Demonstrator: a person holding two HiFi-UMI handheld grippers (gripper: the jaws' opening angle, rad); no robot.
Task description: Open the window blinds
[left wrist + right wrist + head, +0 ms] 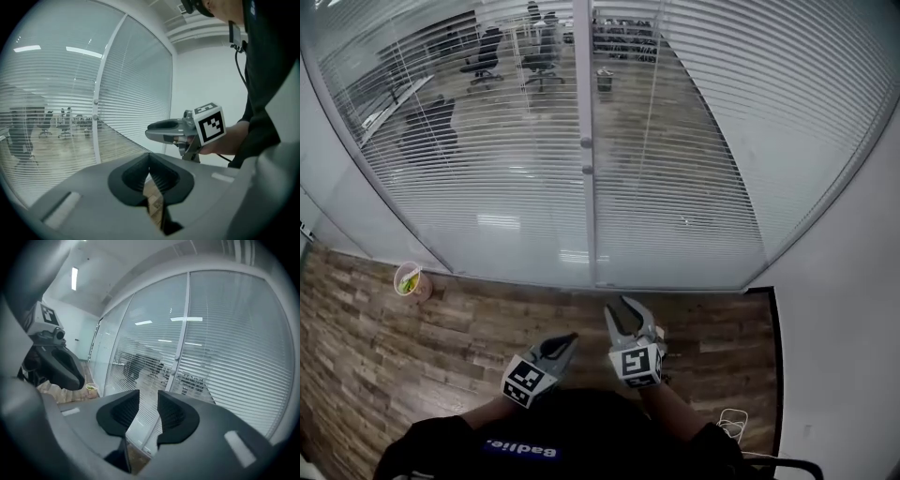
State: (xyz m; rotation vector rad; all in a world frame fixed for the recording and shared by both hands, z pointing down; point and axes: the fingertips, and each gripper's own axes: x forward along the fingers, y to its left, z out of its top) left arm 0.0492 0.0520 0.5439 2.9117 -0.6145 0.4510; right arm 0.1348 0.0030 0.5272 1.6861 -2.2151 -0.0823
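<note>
Head view: blinds (694, 141) hang lowered across the glass, well ahead of both sets of jaws. The left gripper (570, 337) and right gripper (619, 307) are low over the floor (384, 375), probably because nothing is reached yet.
Left gripper view: jaws closed and empty; blinds ahead and to their left, apart.
Right gripper view: jaws parted, nothing between them; blinds straight ahead. The gap probably readies them for a cord or wand, but I can make out neither.

White slatted blinds (516, 178) and brown wood-grain floor (403, 366).
</note>
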